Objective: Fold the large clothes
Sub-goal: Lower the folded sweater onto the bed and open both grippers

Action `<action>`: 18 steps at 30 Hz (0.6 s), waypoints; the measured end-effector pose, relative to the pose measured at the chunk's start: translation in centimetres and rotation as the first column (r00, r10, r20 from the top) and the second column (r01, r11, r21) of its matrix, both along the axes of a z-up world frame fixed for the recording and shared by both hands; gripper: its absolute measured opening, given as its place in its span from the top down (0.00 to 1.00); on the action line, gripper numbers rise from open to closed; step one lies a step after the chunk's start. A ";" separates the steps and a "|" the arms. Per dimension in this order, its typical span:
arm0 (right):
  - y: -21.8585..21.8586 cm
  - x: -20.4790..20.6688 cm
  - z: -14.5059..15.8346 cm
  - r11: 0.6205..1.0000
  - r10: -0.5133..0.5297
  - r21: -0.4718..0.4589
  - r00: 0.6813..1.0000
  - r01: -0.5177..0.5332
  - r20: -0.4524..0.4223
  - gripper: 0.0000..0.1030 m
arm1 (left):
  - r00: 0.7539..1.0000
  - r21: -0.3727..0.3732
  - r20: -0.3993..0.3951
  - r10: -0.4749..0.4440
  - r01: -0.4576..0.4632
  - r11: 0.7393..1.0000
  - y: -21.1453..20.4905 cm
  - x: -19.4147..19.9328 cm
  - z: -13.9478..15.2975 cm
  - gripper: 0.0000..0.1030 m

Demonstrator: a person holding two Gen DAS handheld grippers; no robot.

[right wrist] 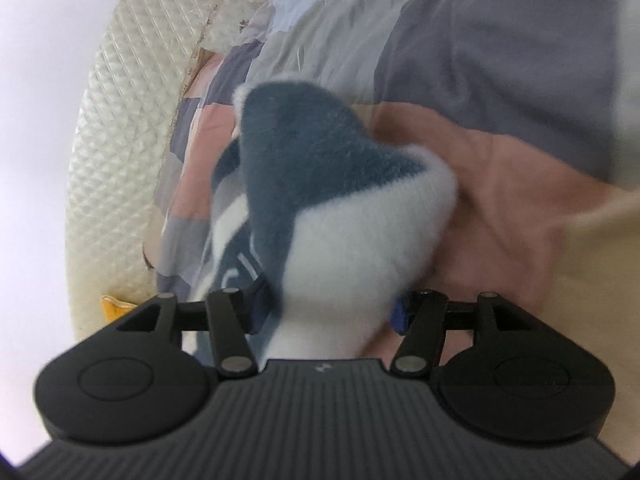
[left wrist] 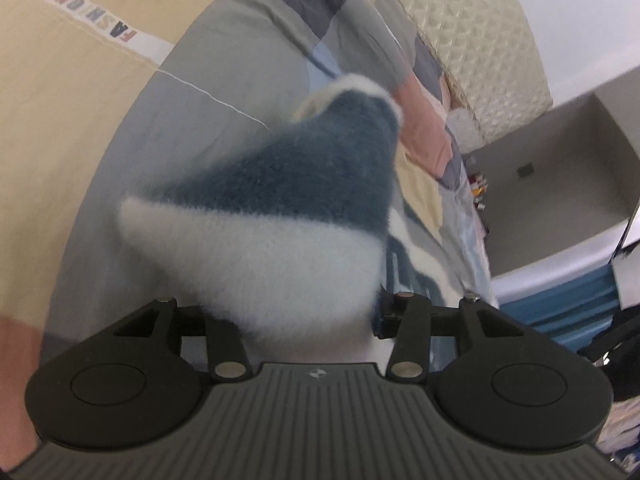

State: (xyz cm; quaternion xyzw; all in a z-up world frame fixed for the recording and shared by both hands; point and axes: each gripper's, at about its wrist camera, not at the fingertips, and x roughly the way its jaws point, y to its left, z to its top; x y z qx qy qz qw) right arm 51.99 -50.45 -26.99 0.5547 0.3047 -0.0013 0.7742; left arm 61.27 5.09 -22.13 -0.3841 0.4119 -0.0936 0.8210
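**Lowering a fluffy garment onto the bed, one corner in each gripper**

I hold a fuzzy garment (left wrist: 280,208), dark teal with white bands, over a bed covered by a patchwork quilt (left wrist: 168,128) of grey, pink, cream and pale blue blocks. The garment is my landmark. In the left wrist view, a bunched white part of it fills the space between the jaws of my left gripper (left wrist: 304,320) and hides the pads. I cannot tell whether the jaws press the cloth or stand slack around it. In the right wrist view, my right gripper (right wrist: 328,312) has another bunch of the same fleece between its jaws, with the pads hidden too, so its hold is equally unclear. Beyond the garment stands a cream quilted headboard (right wrist: 120,120). To the right of the garment, in the left view, sits a grey bedside shelf (left wrist: 560,184).

I judge the step to be laying the garment down for a fold. To do it well, I should keep both corners level, the edge between them taut, and release only once the fleece rests flat on the quilt.
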 end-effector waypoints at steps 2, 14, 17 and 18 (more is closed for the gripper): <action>-0.1 -1.3 0.8 1.000 -0.013 -0.015 1.000 0.013 -0.013 0.43 | 1.000 0.053 -0.021 -0.013 0.014 0.999 -0.2 -0.8 1.1 0.49; 3.4 -8.0 13.7 0.938 0.094 -0.343 0.991 -0.055 0.098 0.43 | 0.989 0.377 0.093 -0.113 0.070 0.924 -1.4 -9.9 15.5 0.44; 5.3 -10.4 17.7 0.895 0.145 -0.440 0.979 -0.070 0.140 0.42 | 0.969 0.475 0.174 -0.177 0.075 0.877 -3.0 -13.5 20.3 0.43; 5.9 -11.3 18.9 0.879 0.162 -0.472 0.975 -0.071 0.154 0.42 | 0.961 0.513 0.196 -0.196 0.070 0.855 -3.6 -14.9 21.8 0.40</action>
